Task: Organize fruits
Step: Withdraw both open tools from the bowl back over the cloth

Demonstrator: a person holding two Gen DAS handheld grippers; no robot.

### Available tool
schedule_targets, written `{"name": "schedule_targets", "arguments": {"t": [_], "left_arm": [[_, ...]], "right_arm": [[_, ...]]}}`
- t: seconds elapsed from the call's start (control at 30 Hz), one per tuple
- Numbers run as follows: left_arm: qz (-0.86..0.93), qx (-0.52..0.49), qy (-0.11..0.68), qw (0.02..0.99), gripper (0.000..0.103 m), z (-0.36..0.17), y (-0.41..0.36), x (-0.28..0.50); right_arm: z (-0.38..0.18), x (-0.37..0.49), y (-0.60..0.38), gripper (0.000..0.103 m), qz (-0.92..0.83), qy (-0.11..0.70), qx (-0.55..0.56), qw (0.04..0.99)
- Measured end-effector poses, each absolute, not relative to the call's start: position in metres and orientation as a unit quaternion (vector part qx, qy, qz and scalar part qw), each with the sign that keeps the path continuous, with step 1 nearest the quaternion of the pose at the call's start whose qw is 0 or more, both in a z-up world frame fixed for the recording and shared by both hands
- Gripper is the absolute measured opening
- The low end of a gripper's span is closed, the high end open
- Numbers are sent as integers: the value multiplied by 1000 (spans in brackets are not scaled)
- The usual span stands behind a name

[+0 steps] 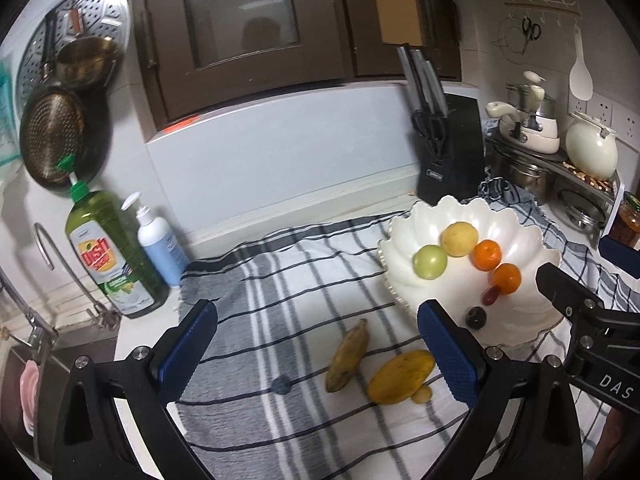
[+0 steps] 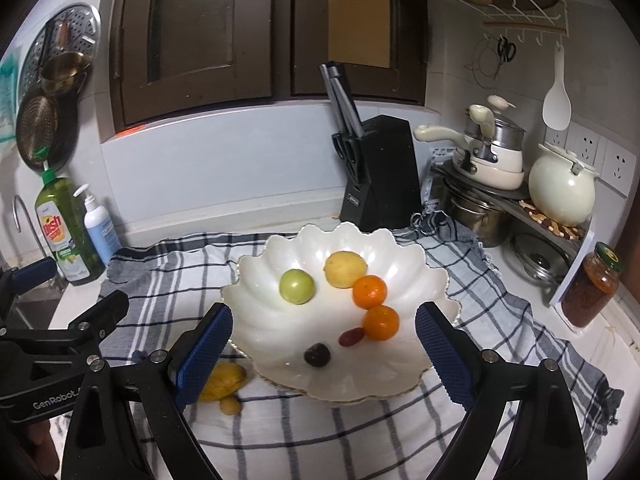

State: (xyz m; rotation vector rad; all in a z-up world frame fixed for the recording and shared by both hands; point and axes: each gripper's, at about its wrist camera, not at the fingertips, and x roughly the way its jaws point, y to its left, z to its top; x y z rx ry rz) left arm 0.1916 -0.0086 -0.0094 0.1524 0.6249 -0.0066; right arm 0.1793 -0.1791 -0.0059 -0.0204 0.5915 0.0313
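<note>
A white scalloped bowl [image 1: 516, 240] [image 2: 400, 248] on a striped cloth holds a green fruit [image 2: 296, 286], a yellow fruit [image 2: 345, 269], two oranges [image 2: 370, 291], a red grape [image 2: 351, 337] and a dark plum [image 2: 317, 355]. On the cloth left of the bowl lie a small banana [image 1: 347, 356], a yellow mango [image 1: 401, 377] [image 2: 224, 380] and a small tan fruit [image 1: 422, 394] [image 2: 231, 405]. My left gripper [image 1: 318, 356] is open and empty above the banana. My right gripper [image 2: 324, 358] is open and empty over the bowl's front.
A black knife block [image 2: 380, 176] stands behind the bowl. Pots and a white kettle [image 2: 560, 188] sit on a rack at the right, with a jar [image 2: 592, 286] beside it. Dish soap [image 1: 108, 256] and a pump bottle [image 1: 160, 246] stand at the left by the sink.
</note>
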Motion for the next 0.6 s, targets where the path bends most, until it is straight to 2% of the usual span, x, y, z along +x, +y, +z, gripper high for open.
{"name": "schedule_targets", "arguments": {"t": [0.6], "left_arm": [[49, 75, 310, 947, 102, -43, 45, 171]], "right_arm": [[-40, 175, -131, 94, 40, 310, -20, 950]]}}
